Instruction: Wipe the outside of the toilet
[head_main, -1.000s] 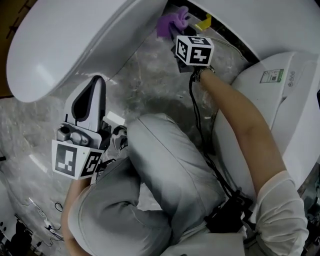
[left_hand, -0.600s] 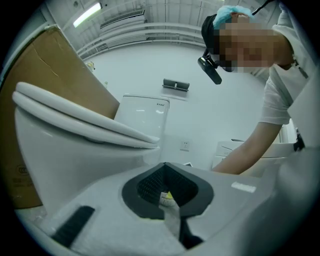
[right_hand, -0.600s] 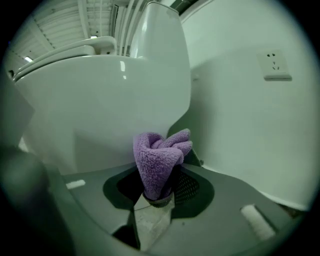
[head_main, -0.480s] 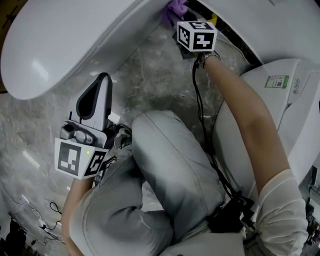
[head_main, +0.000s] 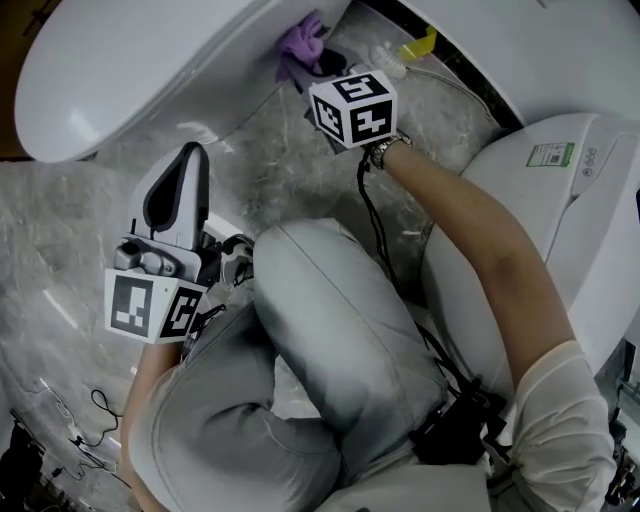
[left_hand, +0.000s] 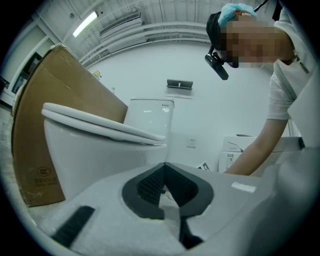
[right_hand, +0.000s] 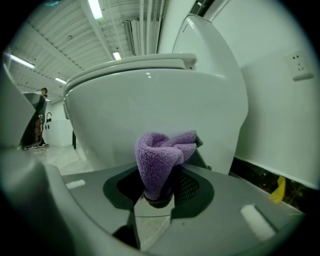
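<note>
The white toilet (head_main: 130, 80) fills the upper left of the head view, and its bowl (right_hand: 150, 110) looms close in the right gripper view. My right gripper (head_main: 312, 62) is shut on a bunched purple cloth (head_main: 300, 40), which touches the lower side of the bowl. The cloth (right_hand: 162, 155) sticks up from between the jaws, right in front of the bowl wall. My left gripper (head_main: 188, 158) is held low by the knee, away from the toilet, shut with nothing in it (left_hand: 164, 169). From there the toilet (left_hand: 95, 150) shows side-on.
My knee in grey trousers (head_main: 330, 340) fills the middle, over a marbled floor (head_main: 280, 170). A second white toilet (head_main: 560, 190) stands at the right. A yellow piece (head_main: 420, 45) lies by the dark skirting. A cardboard box (left_hand: 40, 135) stands behind the toilet. Cables lie on the floor at lower left (head_main: 70, 420).
My right gripper has slid left and a little nearer along the toilet's underside with the purple cloth. The left gripper has barely shifted.
</note>
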